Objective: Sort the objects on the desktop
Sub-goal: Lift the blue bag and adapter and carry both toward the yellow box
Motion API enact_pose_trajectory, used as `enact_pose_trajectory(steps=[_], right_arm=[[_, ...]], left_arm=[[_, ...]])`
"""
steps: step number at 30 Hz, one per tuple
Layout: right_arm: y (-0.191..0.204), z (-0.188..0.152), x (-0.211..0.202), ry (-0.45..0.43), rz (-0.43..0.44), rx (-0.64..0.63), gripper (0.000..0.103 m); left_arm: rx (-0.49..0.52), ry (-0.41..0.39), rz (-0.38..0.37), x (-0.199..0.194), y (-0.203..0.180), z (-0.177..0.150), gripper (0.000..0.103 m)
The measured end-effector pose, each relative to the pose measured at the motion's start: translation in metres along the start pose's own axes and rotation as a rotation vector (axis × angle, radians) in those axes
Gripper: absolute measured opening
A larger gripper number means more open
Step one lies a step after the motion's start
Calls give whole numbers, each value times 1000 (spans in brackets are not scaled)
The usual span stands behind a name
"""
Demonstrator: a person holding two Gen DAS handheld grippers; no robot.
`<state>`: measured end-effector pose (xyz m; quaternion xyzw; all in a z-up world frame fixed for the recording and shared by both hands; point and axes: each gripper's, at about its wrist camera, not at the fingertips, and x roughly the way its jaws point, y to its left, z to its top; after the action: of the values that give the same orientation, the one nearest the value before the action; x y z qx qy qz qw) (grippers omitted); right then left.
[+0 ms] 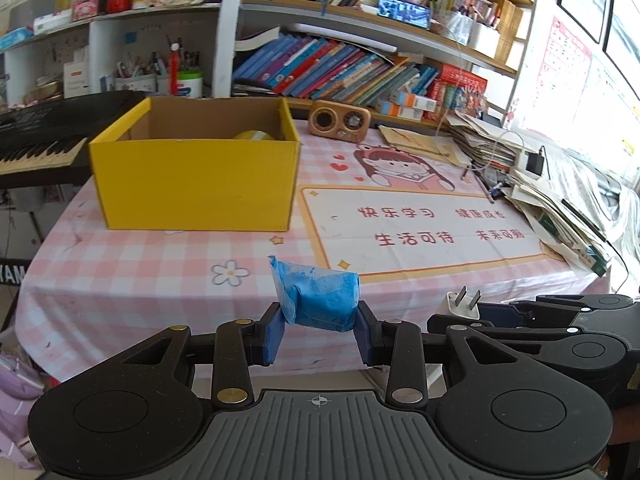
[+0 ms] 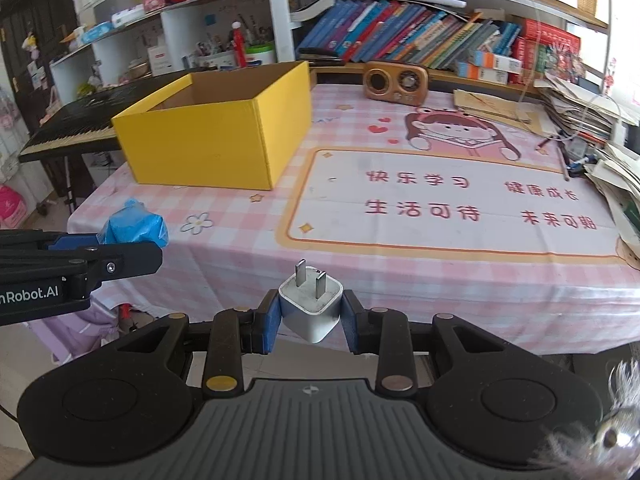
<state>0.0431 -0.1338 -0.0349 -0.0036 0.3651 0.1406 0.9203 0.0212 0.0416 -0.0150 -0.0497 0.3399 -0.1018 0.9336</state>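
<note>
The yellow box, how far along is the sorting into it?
Done: one yellowish roll already lies in the yellow box. In hand: the left gripper holds a blue packet, the right gripper a white plug. Left: dropping both into the box.

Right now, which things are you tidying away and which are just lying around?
Tidying: blue packet in left gripper; white plug in right gripper; yellow box.
Lying around: wooden radio, paper stacks, keyboard.
</note>
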Motion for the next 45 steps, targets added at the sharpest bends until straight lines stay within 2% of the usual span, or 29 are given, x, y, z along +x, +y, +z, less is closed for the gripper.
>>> enact_pose_trajectory(steps=[18,30,38,45], right_arm=[[38,6,16,20,84,-69,30],[70,19,26,-2,161,-149,30],[81,50,34,-80,207,-203,30],[80,100,51,-163,229,-197,30]], left_arm=[[-43,-8,64,-16,32,-4,35],[-76,-44,138,-29,63,3,35],[-80,-97,185,-29,75,25,35],[-58,-168,219,-16,84,67,35]])
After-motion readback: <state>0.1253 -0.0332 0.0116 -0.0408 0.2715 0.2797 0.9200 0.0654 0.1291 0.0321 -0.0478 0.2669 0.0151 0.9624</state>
